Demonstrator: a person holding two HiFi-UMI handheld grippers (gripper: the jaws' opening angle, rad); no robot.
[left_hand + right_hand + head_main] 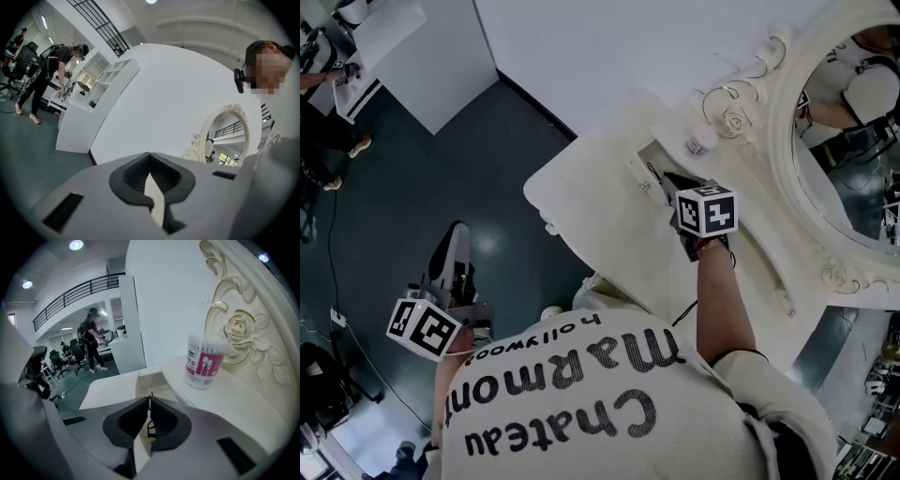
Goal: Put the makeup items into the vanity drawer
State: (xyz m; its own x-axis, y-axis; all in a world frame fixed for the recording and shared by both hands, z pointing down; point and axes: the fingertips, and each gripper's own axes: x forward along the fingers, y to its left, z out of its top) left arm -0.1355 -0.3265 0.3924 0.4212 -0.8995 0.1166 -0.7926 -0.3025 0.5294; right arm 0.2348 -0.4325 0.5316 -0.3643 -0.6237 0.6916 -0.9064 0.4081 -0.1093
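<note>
The white vanity [600,211] has its small drawer [645,156] pulled open at the far end. My right gripper [667,180] hovers over that drawer, shut on a thin black wire-like makeup tool [149,420]; the tool's tip pokes out past the jaws. Below the jaws lies the open drawer [152,380]. A clear tub of cotton swabs [202,361] stands on the vanity top to the right, also seen as the swab tub [698,142] by the mirror frame. My left gripper [455,239] hangs low at the person's left over the floor, its jaws [150,159] shut with nothing held.
An ornate oval mirror [853,141] rises at the vanity's right side, with carved roses [239,326] on its frame. A white wall stands behind. Dark green floor [412,187] spreads to the left. A white shelf unit [98,89] and people working stand far off.
</note>
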